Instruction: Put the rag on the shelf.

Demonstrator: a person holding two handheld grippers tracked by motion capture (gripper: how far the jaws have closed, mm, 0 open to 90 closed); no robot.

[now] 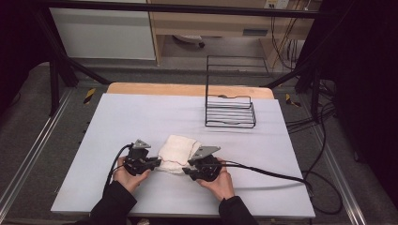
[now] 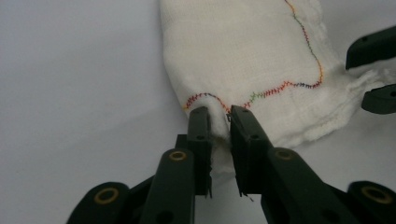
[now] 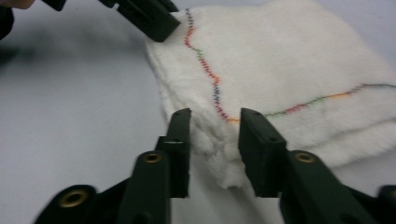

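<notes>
A folded white towel (image 1: 177, 153) with a multicoloured stitched line lies on the near middle of the grey table (image 1: 141, 117). My left gripper (image 1: 157, 162) is at its near left corner. In the left gripper view it (image 2: 219, 122) is shut on that corner, with cloth (image 2: 252, 51) bunched between the jaws. My right gripper (image 1: 186, 171) is at the near right corner. In the right gripper view it (image 3: 215, 123) stands open, its jaws either side of the thick layered corner of the towel (image 3: 289, 60). The two grippers face each other across the towel's near edge.
A black wire basket (image 1: 230, 112) stands on the table's far right part. Black cables (image 1: 272, 172) trail from the grippers over the table's right side. A dark frame and floor cables surround the table.
</notes>
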